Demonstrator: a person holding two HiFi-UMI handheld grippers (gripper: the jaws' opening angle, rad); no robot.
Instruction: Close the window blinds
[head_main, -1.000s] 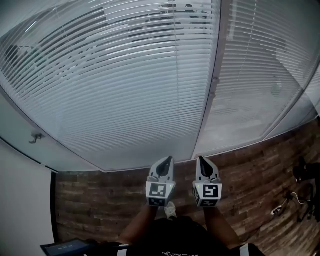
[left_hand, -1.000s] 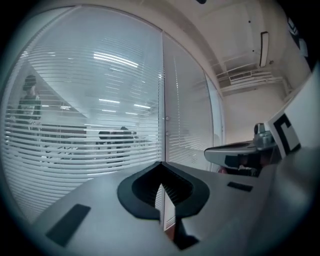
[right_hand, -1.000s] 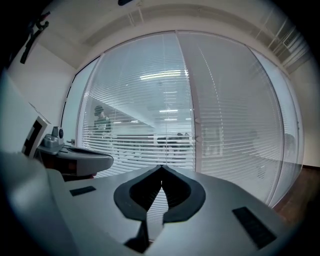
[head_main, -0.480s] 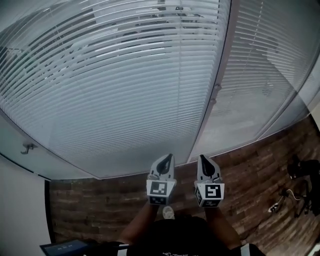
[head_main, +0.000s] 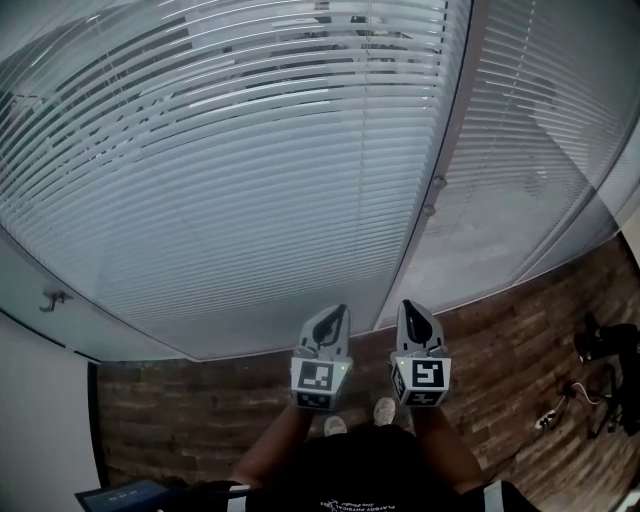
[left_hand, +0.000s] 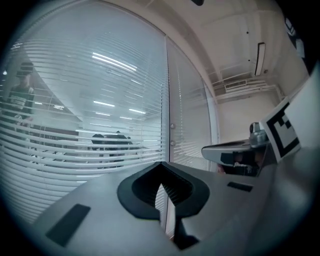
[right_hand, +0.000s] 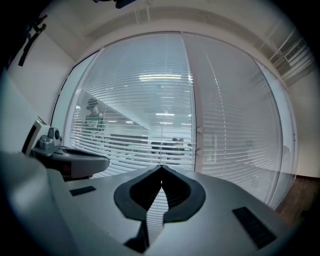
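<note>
White slatted blinds cover the glass wall. The wide left blind (head_main: 230, 170) has its slats tilted partly open, and a lit room shows through them (right_hand: 140, 110). The narrower right blind (head_main: 540, 130) looks more closed. A pale upright post (head_main: 445, 150) with two small knobs (right_hand: 199, 131) divides them. My left gripper (head_main: 335, 313) and right gripper (head_main: 410, 306) are held side by side, level, pointing at the foot of the blinds near the post, apart from them. Both are shut with nothing between the jaws (left_hand: 161, 164) (right_hand: 161, 166).
A brick-patterned wooden floor (head_main: 180, 410) runs under the window. A metal handle (head_main: 48, 298) sticks out at the far left. Dark gear and cables (head_main: 600, 345) lie on the floor at right. A dark flat device (head_main: 120, 495) sits at bottom left. My shoes (head_main: 384, 410) show below the grippers.
Both grippers have edged forward and a little up toward the blinds, still shut. The window fills more of the head view, and a second shoe has come into sight.
</note>
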